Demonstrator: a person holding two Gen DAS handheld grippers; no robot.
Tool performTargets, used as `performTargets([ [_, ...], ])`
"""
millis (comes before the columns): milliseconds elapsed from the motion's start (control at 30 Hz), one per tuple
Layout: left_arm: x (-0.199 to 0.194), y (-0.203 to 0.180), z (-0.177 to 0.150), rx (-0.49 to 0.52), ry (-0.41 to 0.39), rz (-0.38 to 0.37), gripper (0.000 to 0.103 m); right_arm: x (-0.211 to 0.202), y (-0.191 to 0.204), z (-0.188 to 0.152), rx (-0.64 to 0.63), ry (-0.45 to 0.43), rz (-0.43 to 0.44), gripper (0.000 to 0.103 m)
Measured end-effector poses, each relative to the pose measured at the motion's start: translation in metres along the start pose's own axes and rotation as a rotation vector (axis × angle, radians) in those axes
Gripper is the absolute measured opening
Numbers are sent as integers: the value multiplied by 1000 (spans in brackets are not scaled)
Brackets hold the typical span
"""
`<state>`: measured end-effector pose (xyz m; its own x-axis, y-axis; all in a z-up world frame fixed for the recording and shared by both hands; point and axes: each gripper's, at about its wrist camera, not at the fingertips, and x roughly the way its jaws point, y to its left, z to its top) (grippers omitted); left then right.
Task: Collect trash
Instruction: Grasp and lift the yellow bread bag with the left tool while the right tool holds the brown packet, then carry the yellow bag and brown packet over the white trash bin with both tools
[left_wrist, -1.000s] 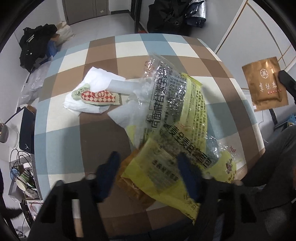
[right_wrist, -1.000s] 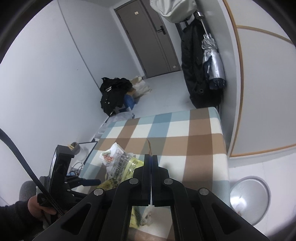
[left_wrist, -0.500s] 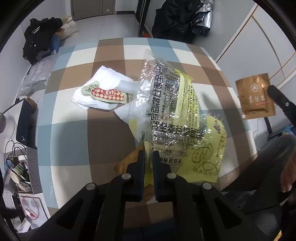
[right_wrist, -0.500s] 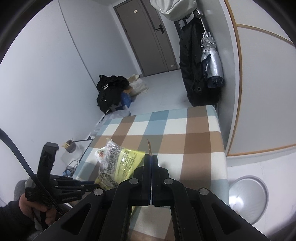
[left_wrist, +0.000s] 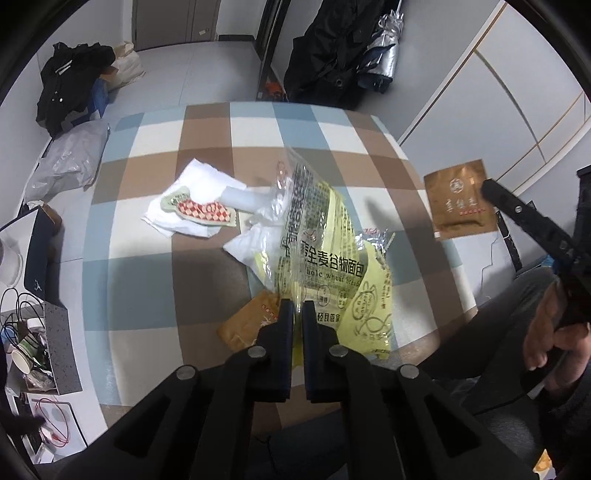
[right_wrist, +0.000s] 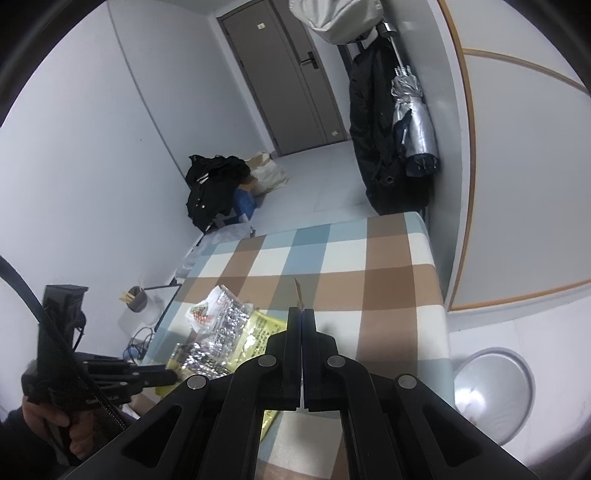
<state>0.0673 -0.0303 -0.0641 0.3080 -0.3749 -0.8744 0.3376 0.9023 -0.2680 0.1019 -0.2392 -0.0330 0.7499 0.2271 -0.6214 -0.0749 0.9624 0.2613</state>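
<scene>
My left gripper (left_wrist: 297, 308) is shut on the near edge of a clear and yellow bread bag (left_wrist: 325, 254), which hangs lifted over the checked table (left_wrist: 147, 280). The same bag (right_wrist: 236, 336) shows at the lower left of the right wrist view, with the left gripper (right_wrist: 173, 376) pinching it. My right gripper (right_wrist: 302, 312) is shut on a brown sachet (right_wrist: 298, 291), seen edge-on; the left wrist view shows that sachet (left_wrist: 458, 199) held up at the right. On the table lie a white tissue with a red checked wrapper (left_wrist: 199, 212), more white plastic (left_wrist: 251, 247) and another brown packet (left_wrist: 247, 325).
A round grey bin (right_wrist: 493, 391) stands on the floor right of the table. Dark clothes and bags (right_wrist: 221, 188) lie on the floor beyond it. Cups, cables and a dark box (left_wrist: 37, 243) crowd the left side. A person's hand (left_wrist: 554, 332) holds the right gripper's handle.
My left gripper's jaws closed on the bread bag's near edge and lifted it, so the bag now hangs more upright. The right gripper kept still with the sachet.
</scene>
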Motion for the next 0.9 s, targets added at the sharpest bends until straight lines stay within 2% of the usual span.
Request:
performTargets([
  [200, -19, 1, 7, -24, -43, -44, 1, 0, 2, 0, 0, -3, -19, 0],
  [533, -48, -18, 29, 5, -113, -73, 1, -5, 14, 8, -50, 3, -52, 0],
  [667, -60, -28, 41, 10, -150, -113, 1, -17, 13, 22, -60, -22, -59, 0],
  [900, -76, -52, 70, 44, -207, -165, 1, -62, -6, 61, -57, -120, -94, 0],
])
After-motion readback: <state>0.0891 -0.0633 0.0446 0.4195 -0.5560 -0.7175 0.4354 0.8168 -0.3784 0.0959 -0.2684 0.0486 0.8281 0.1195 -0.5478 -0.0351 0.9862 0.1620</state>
